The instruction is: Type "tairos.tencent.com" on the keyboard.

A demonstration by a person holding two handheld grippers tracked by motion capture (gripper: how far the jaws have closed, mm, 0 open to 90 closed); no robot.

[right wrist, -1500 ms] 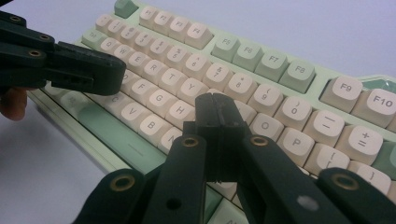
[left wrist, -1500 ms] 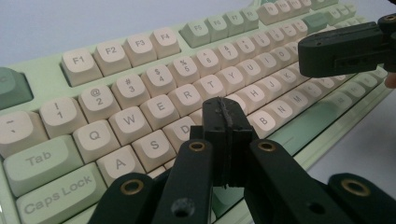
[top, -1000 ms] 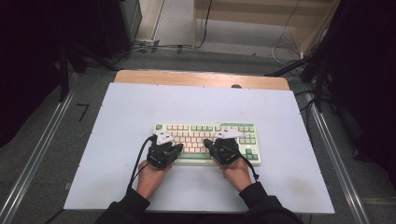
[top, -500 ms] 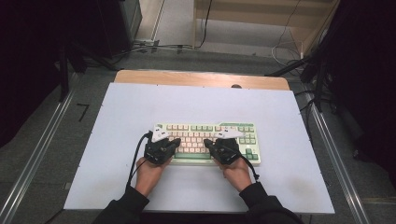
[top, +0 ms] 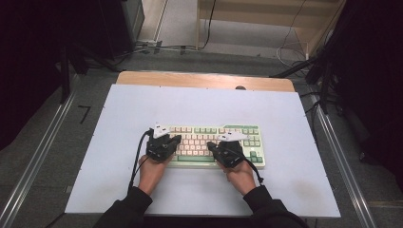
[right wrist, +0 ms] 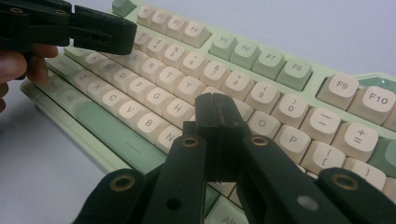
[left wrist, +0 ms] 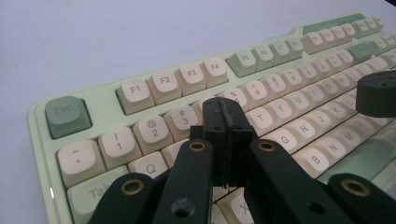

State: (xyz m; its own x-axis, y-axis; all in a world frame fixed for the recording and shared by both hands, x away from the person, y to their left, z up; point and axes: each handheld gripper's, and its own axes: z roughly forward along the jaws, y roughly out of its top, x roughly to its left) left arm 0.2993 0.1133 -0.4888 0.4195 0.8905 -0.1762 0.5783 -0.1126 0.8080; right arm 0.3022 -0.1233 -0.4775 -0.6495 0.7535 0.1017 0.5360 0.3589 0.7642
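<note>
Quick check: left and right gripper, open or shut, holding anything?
Left gripper: shut, holding nothing, tips over the keyboard near the number row.
Right gripper: shut, holding nothing, over the keys.
</note>
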